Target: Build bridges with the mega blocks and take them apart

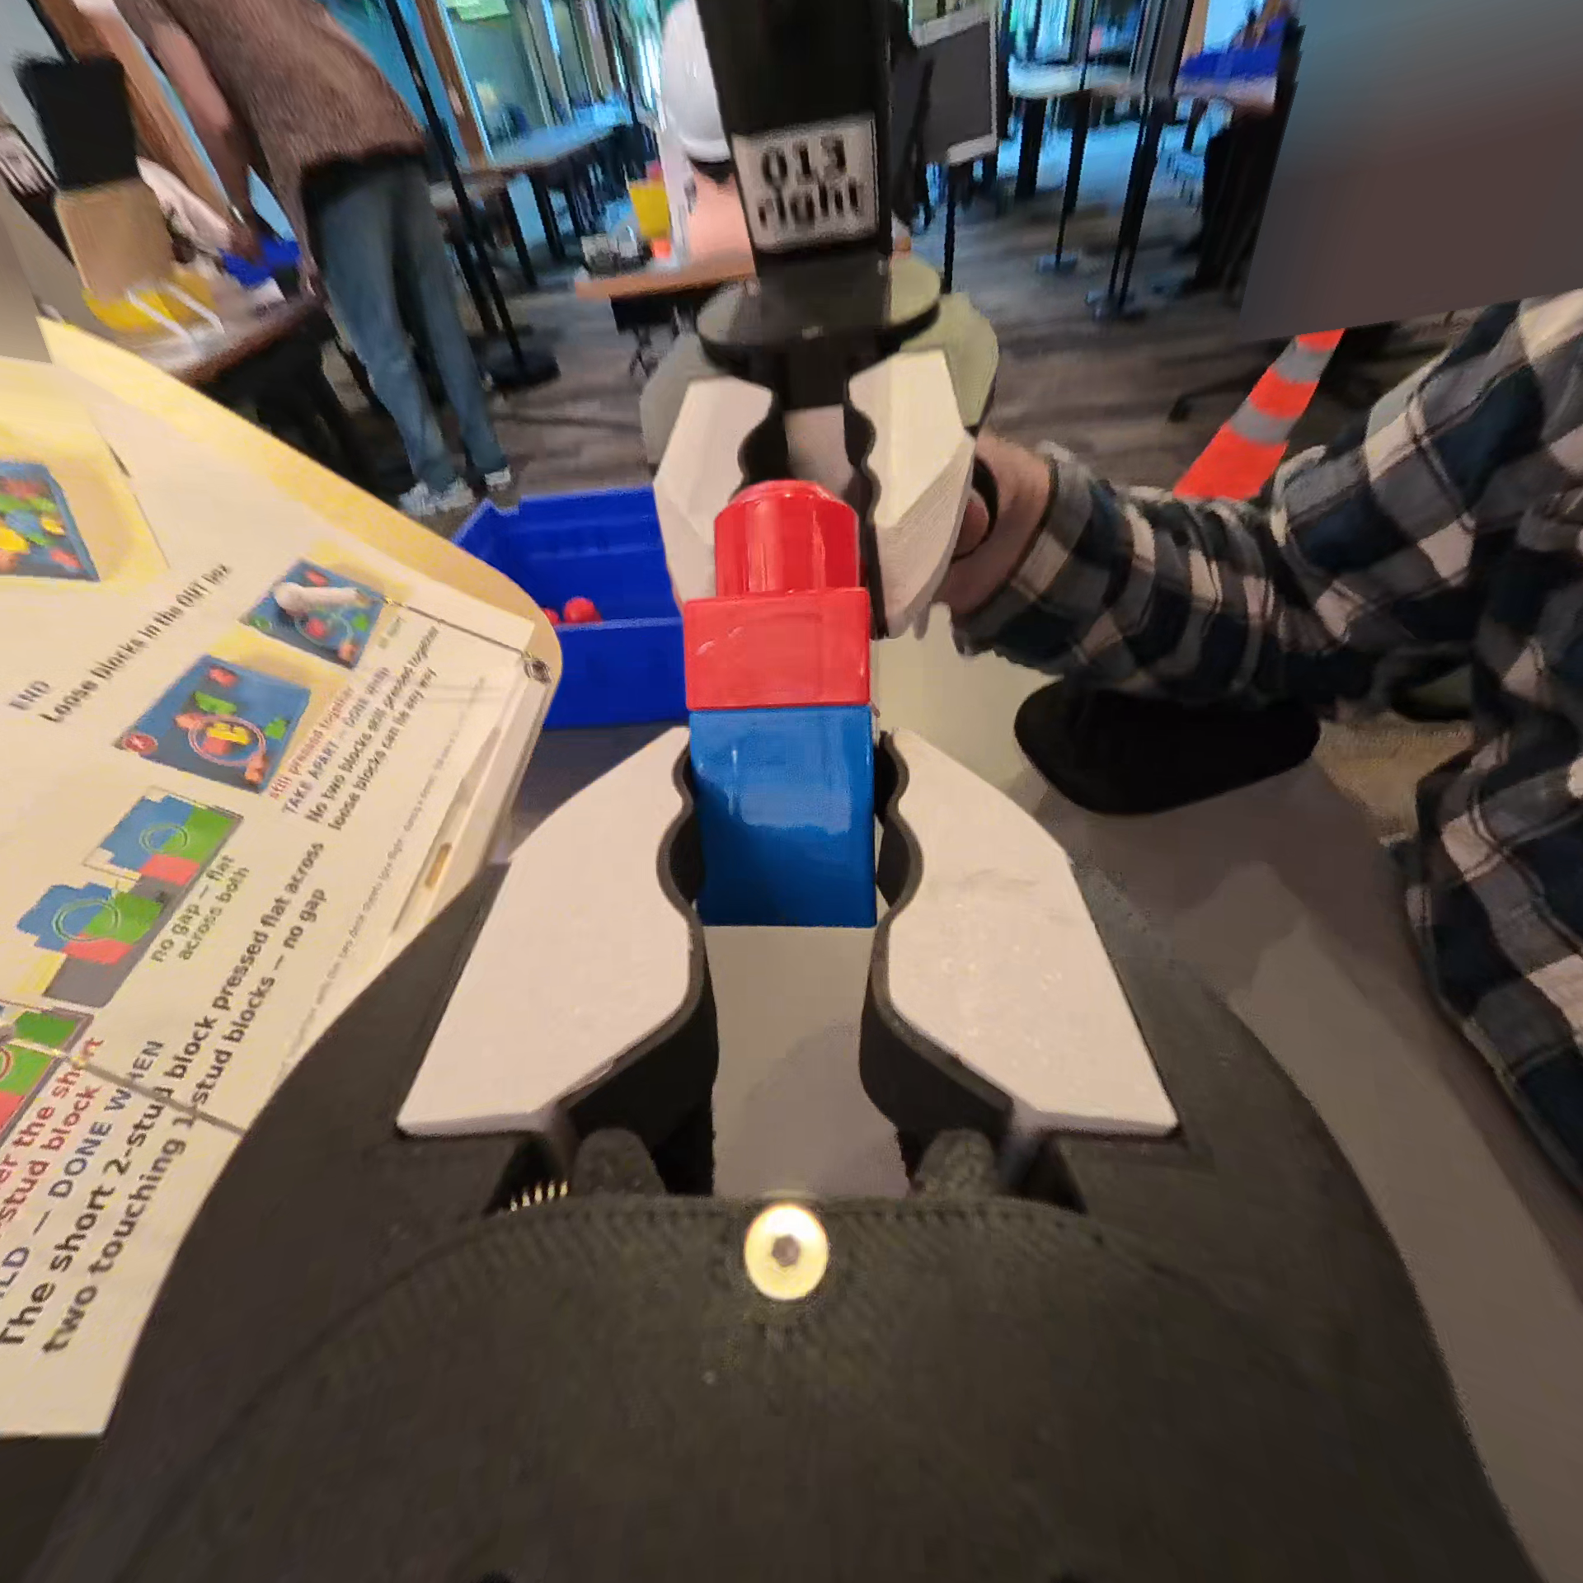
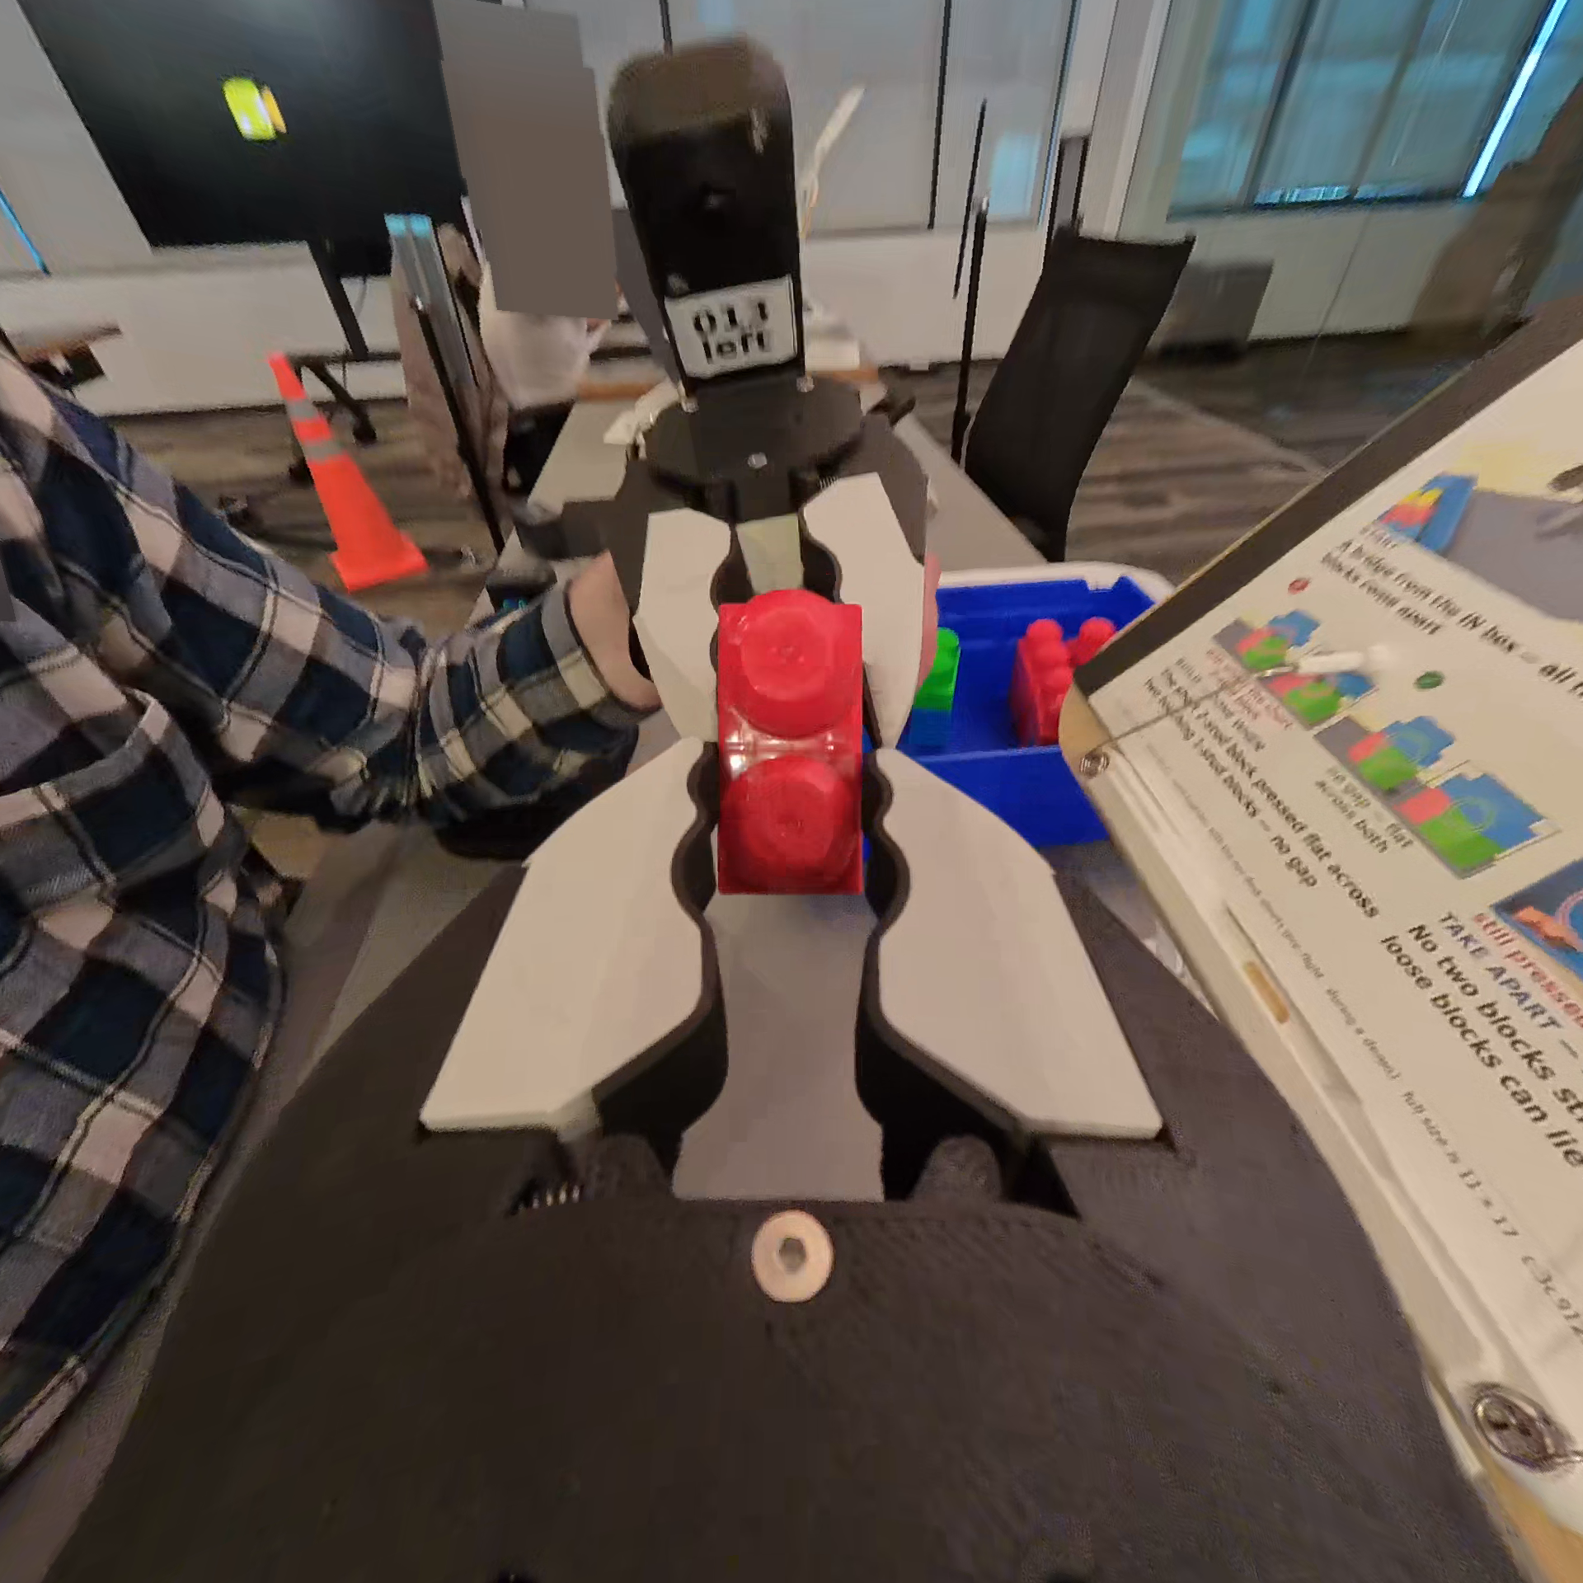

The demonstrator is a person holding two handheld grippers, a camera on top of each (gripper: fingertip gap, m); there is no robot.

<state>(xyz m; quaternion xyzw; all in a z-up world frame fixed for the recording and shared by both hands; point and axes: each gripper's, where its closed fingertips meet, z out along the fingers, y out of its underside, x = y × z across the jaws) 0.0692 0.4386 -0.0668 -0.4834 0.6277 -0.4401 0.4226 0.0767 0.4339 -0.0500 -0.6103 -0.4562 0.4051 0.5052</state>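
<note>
In the left wrist view my left gripper (image 1: 784, 754) is shut on a blue block (image 1: 784, 814), with a pad pressed on each side. A red block (image 1: 775, 651) is stuck onto the blue block's far end. My right gripper (image 1: 788, 600) comes in from the opposite side and clasps the red block. In the right wrist view my right gripper (image 2: 788, 771) is shut on the red two-stud block (image 2: 788, 745), whose studs face the camera. The left gripper (image 2: 788, 685) stands just behind it. Both blocks are held above the grey table (image 1: 1199, 942).
A blue bin (image 2: 1011, 771) behind the grippers holds a green block (image 2: 938, 685) and red blocks (image 2: 1049, 685); it also shows in the left wrist view (image 1: 600, 557). An instruction board (image 1: 214, 771) (image 2: 1328, 857) stands close beside it. A plaid sleeve (image 2: 171, 642) and an orange cone (image 2: 351, 505) are nearby. Left and right tips are no more than a few centimetres apart.
</note>
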